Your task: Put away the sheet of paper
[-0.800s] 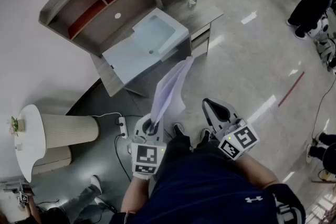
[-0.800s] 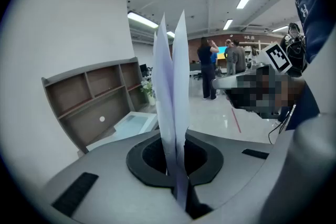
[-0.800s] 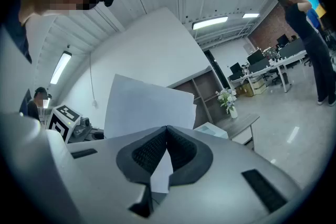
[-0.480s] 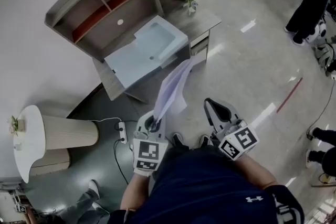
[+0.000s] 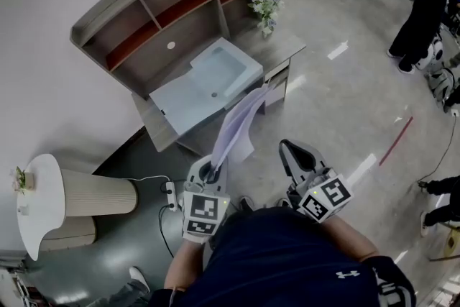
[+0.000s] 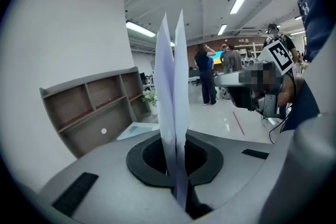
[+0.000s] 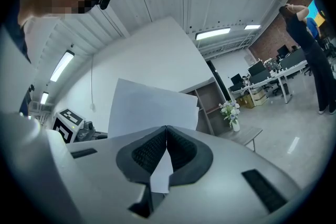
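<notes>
The left gripper (image 5: 210,170) was clamped on the thin white sheet of paper (image 5: 237,127), held upright in mid-air, while the right gripper (image 5: 295,154) was closed and empty. This looked like the carrying step. The next move probably called for reaching the grey shelved desk (image 5: 284,47).

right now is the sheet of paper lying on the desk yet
No, the sheet of paper sticks up in the air from the left gripper, which is shut on it, clear of the desk.

From the head: steeply down from high above, left gripper (image 5: 210,172) and right gripper (image 5: 290,147) near, desk (image 5: 188,86) and shelf unit (image 5: 165,11) farther off. From each gripper: close along own jaws, facing the far shelf unit. Shared by all 3: shelf unit, flowers (image 5: 266,7), sheet of paper (image 5: 237,127).
</notes>
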A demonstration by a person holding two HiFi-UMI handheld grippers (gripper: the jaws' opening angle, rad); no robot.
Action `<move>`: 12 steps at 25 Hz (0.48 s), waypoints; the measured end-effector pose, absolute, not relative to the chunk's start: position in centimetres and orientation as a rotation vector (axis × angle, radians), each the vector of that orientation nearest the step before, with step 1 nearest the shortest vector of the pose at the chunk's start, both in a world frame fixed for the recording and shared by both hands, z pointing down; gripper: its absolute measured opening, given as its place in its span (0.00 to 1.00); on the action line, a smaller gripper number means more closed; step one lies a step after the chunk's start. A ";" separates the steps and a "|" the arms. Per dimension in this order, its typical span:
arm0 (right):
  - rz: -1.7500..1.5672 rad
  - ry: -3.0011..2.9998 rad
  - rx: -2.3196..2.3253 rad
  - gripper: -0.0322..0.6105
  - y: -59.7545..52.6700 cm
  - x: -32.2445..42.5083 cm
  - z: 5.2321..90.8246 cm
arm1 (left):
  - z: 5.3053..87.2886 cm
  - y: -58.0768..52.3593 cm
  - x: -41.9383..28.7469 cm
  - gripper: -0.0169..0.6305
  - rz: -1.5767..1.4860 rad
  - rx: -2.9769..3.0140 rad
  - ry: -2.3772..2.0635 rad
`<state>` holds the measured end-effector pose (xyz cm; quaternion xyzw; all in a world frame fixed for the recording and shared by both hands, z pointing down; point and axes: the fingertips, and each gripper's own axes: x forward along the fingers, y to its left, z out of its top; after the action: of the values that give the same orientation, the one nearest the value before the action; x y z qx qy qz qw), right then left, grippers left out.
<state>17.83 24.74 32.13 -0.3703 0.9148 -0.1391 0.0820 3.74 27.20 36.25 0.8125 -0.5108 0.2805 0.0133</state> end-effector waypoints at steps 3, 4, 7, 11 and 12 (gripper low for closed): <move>-0.401 2.735 -1.120 0.07 24.4 16.5 32.0 | 36.4 26.8 2.3 0.05 0.865 2.533 -1.586; -0.403 2.736 -1.126 0.07 24.3 16.0 32.1 | 36.6 26.7 1.7 0.05 0.861 2.532 -1.583; -0.408 2.742 -1.145 0.07 24.0 14.4 32.4 | 36.9 26.3 -0.1 0.05 0.843 2.535 -1.579; -0.421 2.752 -1.190 0.07 23.8 12.2 32.7 | 37.4 25.9 -3.0 0.05 0.866 2.530 -1.590; -0.423 2.752 -1.207 0.07 23.7 11.8 32.8 | 37.5 25.9 -3.8 0.05 0.888 2.526 -1.599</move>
<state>11.84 23.73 32.80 -0.3972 0.9056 -0.1391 0.0535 -3.81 25.87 37.55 0.8099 -0.5127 0.2847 0.0112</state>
